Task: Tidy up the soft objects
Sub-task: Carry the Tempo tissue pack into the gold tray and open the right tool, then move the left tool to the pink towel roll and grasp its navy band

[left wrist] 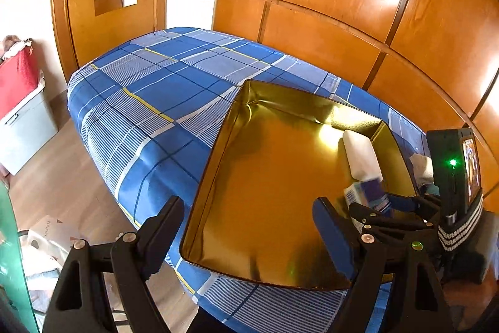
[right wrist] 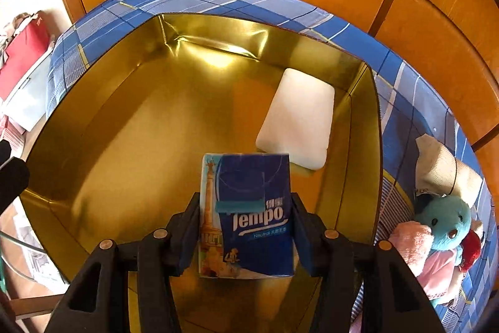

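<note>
A gold tin tray [right wrist: 375, 120] lies on the blue plaid bed sheet [left wrist: 149, 102]. Inside it, at the far right, rests a white soft pad [right wrist: 299, 117], which the left wrist view shows too [left wrist: 361, 155]. My right gripper [right wrist: 246, 208] is shut on a blue Tempo tissue pack [right wrist: 252, 223] and holds it over the tray's near right part. In the left wrist view, the pack [left wrist: 372, 195] and the right gripper [left wrist: 389, 209] appear at the right. My left gripper [left wrist: 249, 239] stands open over the tray's near edge [left wrist: 199, 198], with nothing between its fingers.
Right of the tray on the bed lie a teal plush toy [right wrist: 446, 223], a pink plush [right wrist: 411, 242] and a beige cushion [right wrist: 446, 167]. Wooden wardrobe panels [left wrist: 327, 52] run close behind the bed. A red bag [left wrist: 15, 80] on a grey box [left wrist: 25, 133] stands on the floor at the left.
</note>
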Demonstrator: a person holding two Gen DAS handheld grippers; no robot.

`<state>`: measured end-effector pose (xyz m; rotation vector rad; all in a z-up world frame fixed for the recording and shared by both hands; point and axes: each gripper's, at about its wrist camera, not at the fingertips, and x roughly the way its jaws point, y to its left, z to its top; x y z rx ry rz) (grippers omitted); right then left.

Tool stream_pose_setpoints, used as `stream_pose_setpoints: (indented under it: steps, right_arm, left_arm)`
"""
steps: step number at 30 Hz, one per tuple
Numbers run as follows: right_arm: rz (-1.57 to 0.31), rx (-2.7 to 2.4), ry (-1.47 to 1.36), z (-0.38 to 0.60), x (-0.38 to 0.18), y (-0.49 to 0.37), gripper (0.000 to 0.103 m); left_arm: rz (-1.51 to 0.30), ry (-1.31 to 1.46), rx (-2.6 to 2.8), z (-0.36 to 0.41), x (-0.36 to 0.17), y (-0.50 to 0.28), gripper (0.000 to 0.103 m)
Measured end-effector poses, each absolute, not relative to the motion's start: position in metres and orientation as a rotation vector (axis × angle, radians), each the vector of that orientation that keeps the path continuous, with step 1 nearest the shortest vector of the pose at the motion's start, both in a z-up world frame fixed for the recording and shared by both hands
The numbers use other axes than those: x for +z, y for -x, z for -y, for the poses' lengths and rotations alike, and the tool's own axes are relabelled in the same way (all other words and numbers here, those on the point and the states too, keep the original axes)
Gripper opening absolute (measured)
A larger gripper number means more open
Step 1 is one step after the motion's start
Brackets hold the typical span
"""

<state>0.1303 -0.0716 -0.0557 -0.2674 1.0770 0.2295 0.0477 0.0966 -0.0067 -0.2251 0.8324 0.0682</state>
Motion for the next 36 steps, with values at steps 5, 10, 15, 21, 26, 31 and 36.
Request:
stream_pose_setpoints:
  steps: [5,10,15,21,26,31,36]
  right_arm:
    - [-1.005,0.212,0.278,0.071,-0.043,-0.121,0.067]
    - [-0.919,0.185,0.253,0.075,-0.020,-0.107,0.068]
    - [-0.816,0.150,0.217,0.079,0.010,-0.091,0.072]
    - [-0.727,0.117,0.218,0.081,0.033,-0.073,0.073]
    - [-0.682,0.101,0.203,0.087,0.043,-0.063,0.073]
    - [-0.651,0.093,0.177,0.095,0.052,-0.057,0.073]
    - [-0.626,0.085,0.155,0.103,0.059,-0.053,0.073]
  left_arm:
    - [-0.822,0.230,0.081,-0.101,-0.004,-0.047,0.086]
    - [-0.805,0.229,0.096,-0.104,0.000,-0.044,0.087]
    - [-0.799,0.224,0.106,-0.105,0.003,-0.042,0.088]
    - [-0.792,0.206,0.099,-0.099,0.007,-0.038,0.088]
    - [-0.783,0.188,0.087,-0.092,0.012,-0.036,0.088]
    - [-0.779,0.166,0.072,-0.083,0.016,-0.035,0.088]
    - [-0.778,0.145,0.057,-0.073,0.018,-0.034,0.088]
